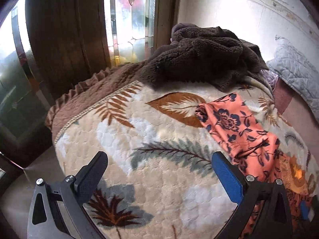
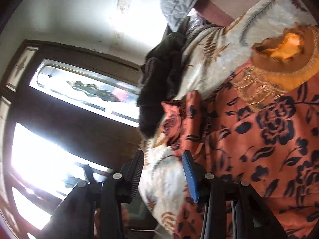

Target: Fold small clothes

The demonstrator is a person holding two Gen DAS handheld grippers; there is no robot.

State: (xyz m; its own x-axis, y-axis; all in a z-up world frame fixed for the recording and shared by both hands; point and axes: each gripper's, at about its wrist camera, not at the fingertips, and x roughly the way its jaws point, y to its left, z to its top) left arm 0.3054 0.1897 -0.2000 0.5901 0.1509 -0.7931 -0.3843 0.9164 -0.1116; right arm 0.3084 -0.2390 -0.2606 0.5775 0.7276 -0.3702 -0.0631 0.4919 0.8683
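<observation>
A small orange garment with a dark blue flower print (image 1: 247, 137) lies spread on the leaf-patterned blanket (image 1: 151, 135) at the right. It fills the right of the right wrist view (image 2: 259, 139), with its gold embroidered neckline (image 2: 285, 59) at the top right. My left gripper (image 1: 159, 163) is open and empty above the blanket, just left of the garment's edge. My right gripper (image 2: 163, 165) is open and tilted, its blue finger (image 2: 190, 177) at the garment's left edge, nothing between the fingers.
A dark brown fleece blanket (image 1: 203, 57) is heaped at the far end of the bed. A grey quilted pillow (image 1: 295, 71) lies at the far right. A wooden door with glass panes (image 1: 129, 20) stands beyond the bed's left edge.
</observation>
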